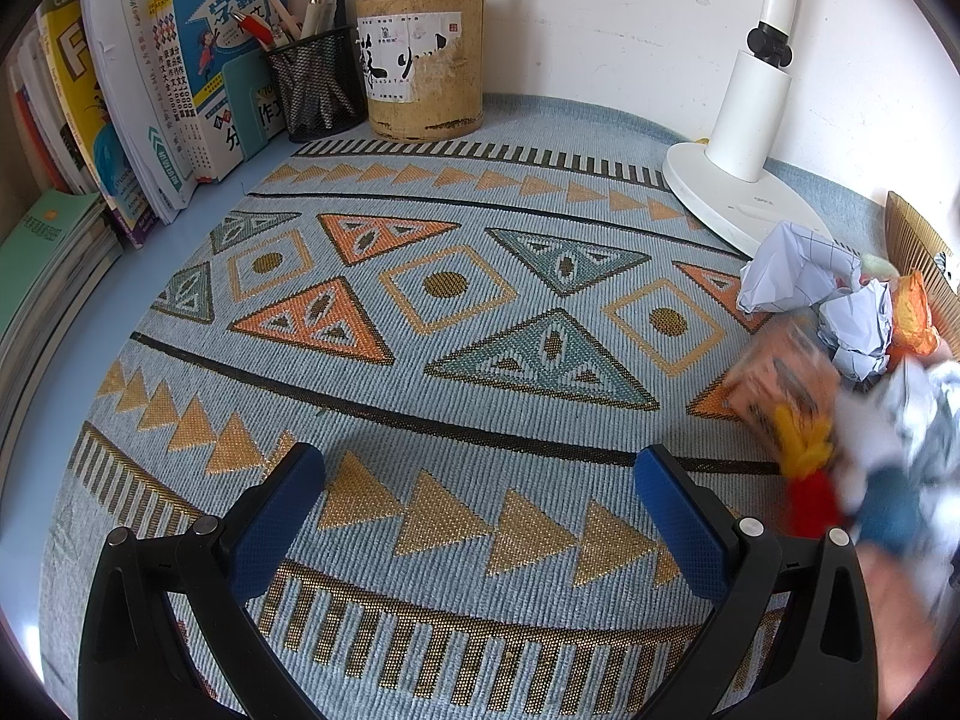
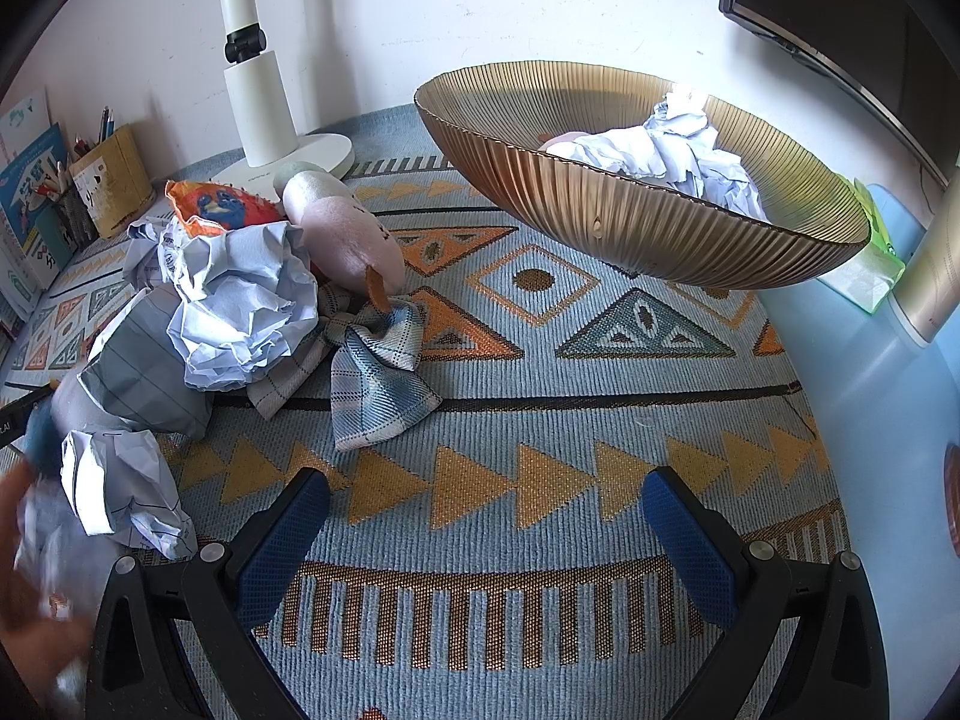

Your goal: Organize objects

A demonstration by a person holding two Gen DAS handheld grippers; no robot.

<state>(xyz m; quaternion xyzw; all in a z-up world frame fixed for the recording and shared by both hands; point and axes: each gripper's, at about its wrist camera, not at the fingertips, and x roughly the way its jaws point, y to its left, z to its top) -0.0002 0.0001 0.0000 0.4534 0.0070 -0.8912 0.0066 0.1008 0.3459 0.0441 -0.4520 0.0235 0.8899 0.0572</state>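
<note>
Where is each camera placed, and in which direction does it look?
Left wrist: on the open left gripper, low over the patterned cloth, facing the books and pen holders; both fingers show.
Right wrist: on the open right gripper, facing the gold bowl and crumpled paper; both fingers show, a blurred hand at left.
Shared: the white lamp, cloth, paper pile.

Ahead of my right gripper (image 2: 483, 531) the patterned mat (image 2: 540, 432) lies bare. To my left on it sits a heap: crumpled paper balls (image 2: 240, 306), a folded cloth (image 2: 378, 372) before them, a plush toy (image 2: 348, 234) and a snack bag (image 2: 216, 207) behind. The lamp base (image 2: 312, 159) stands behind the heap. The ribbed bowl (image 2: 630, 216) sits far right, more crumpled paper (image 2: 678, 150) in it. Ahead of my left gripper (image 1: 480, 519), two pen holders (image 1: 423, 66) stand by the wall, books (image 1: 138, 90) left of them.
</note>
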